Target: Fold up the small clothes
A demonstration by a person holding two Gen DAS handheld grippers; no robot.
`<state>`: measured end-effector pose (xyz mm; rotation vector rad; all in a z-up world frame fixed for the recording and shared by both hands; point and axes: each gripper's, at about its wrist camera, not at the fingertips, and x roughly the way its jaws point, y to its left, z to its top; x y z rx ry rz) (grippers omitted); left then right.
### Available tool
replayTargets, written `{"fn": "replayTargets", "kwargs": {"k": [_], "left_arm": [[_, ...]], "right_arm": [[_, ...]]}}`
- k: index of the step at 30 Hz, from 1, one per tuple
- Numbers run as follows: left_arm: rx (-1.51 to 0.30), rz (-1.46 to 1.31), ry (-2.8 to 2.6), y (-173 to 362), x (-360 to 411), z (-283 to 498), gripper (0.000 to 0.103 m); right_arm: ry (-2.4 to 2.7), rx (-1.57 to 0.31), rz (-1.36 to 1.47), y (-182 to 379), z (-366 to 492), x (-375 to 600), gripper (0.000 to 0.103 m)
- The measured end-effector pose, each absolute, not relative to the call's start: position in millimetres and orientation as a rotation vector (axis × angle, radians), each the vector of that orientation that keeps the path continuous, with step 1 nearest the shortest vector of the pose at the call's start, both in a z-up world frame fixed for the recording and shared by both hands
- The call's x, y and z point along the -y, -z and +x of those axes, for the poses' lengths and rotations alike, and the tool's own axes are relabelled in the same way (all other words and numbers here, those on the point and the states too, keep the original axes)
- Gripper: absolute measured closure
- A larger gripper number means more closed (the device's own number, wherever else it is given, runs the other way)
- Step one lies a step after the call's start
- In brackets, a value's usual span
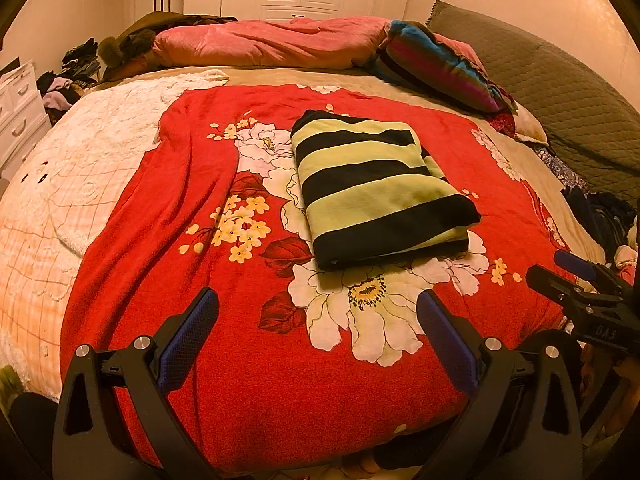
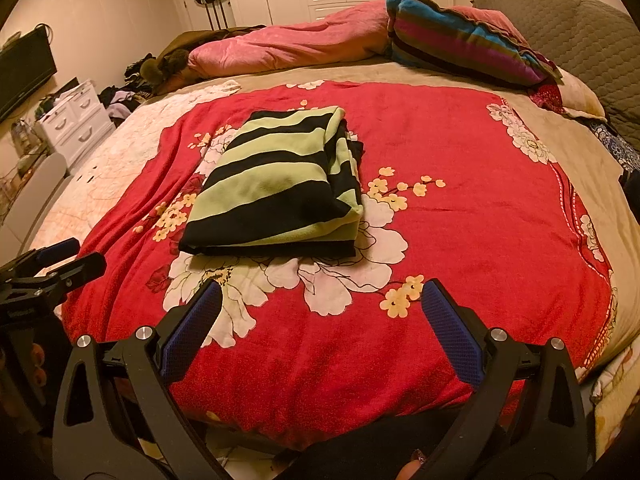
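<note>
In the left wrist view the top (image 1: 380, 188) lies as a neat striped rectangle on the blanket (image 1: 248, 360), so the folding looks done, with nothing left but perhaps a tidy. It sits ahead of the left gripper (image 1: 318, 308), slightly right, apart from its spread, empty fingers.

In the right wrist view the top (image 2: 276, 188) lies ahead and left of the right gripper (image 2: 322, 300), also spread and empty.
</note>
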<state>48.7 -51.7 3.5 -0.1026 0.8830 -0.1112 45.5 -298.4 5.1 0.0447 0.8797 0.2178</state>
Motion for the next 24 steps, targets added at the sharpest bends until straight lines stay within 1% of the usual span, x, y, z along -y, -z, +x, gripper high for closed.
{"fn": "replayTargets", "kwargs": {"k": [17, 24], "left_arm": [[-0.875, -0.042, 0.075, 0, 51, 52, 0.004], [-0.919, -0.123, 0.03, 11, 17, 56, 0.004]], "right_arm": [[-0.218, -0.912, 0.051, 4, 52, 293, 0.009], [-0.197, -0.927, 0.083, 10, 64, 306, 0.009]]}}
